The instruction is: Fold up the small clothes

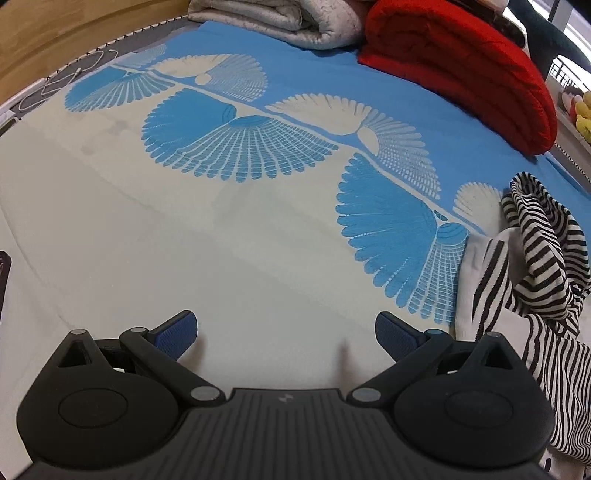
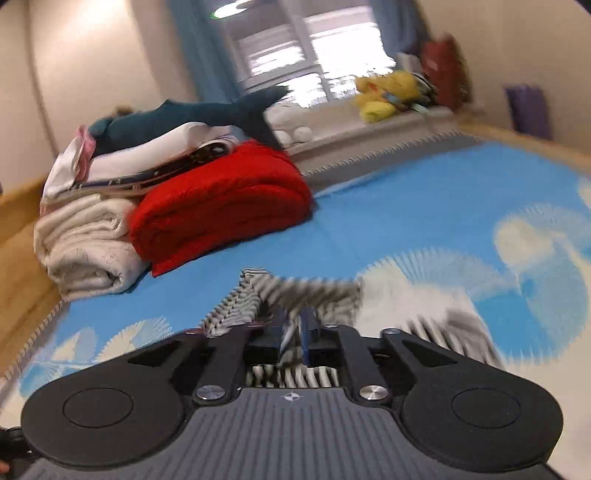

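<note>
A black-and-white striped small garment [image 1: 532,280] lies crumpled at the right of the bed in the left wrist view. My left gripper [image 1: 286,334] is open and empty, low over the white part of the bedspread, to the left of the garment. In the right wrist view my right gripper [image 2: 294,328] is shut on the striped garment [image 2: 310,291], with striped fabric pinched between its blue pads and bunched in front of them. The right view is blurred by motion.
The blue-and-white feather-print bedspread [image 1: 229,236] covers the bed. A red folded quilt [image 1: 461,70] and a white folded blanket [image 1: 280,22] lie at the far side. Stacked bedding and a plush shark [image 2: 207,110] sit behind them; the wooden bed frame [image 2: 18,280] runs along the left.
</note>
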`<state>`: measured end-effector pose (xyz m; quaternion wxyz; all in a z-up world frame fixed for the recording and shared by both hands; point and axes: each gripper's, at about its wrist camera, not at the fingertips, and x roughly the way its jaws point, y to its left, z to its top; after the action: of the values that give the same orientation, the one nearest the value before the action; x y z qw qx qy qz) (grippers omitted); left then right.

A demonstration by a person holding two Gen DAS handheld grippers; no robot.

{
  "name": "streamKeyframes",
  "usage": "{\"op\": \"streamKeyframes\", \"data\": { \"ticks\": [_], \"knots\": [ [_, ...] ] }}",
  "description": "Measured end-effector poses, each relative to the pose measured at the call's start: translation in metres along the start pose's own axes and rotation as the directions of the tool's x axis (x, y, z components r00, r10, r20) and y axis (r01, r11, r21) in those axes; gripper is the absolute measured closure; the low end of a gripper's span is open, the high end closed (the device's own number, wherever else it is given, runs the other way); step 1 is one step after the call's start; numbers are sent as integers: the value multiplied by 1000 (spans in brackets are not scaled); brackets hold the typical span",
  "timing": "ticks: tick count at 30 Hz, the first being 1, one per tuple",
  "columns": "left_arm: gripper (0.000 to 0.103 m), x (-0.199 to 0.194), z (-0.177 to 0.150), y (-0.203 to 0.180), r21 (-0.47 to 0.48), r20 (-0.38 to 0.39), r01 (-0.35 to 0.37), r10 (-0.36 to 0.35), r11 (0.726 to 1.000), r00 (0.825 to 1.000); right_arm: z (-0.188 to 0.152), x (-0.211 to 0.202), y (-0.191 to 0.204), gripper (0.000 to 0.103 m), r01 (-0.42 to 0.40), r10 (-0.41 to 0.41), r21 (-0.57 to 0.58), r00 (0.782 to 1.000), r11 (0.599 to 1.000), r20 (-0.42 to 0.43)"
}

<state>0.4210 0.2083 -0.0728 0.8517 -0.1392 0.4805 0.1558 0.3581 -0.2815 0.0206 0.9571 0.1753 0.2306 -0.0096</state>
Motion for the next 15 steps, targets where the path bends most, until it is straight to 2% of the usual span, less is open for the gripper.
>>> {"op": "streamKeyframes", "data": {
  "ticks": [1,3,5,9,11,13,15],
  "knots": [
    [0,1,0,1,-2,6,-7,7,1000,1000,14,12,9,59,22,-20,-37,999,999,31],
    [0,4,3,3,-11,10,-38,38,999,999,43,53,35,34,-7,10,-158,1000,987,15],
    [0,9,5,6,-13,0,-50,50,999,999,63,103,63,33,-39,29,-221,998,974,-49],
    [0,16,8,12,-1,-35,-33,32,999,999,72,218,104,31,41,-77,-321,992,946,-102],
    [0,14,9,14,5,-37,-25,25,1000,999,59,267,120,31,100,-154,-372,981,923,-116],
    [0,12,10,17,0,-27,-20,20,1000,999,38,315,130,30,82,-179,-415,963,906,-201],
    [0,10,10,16,-3,-25,-18,18,1000,1000,15,354,141,30,109,-251,-489,939,865,-234]
  ]
}}
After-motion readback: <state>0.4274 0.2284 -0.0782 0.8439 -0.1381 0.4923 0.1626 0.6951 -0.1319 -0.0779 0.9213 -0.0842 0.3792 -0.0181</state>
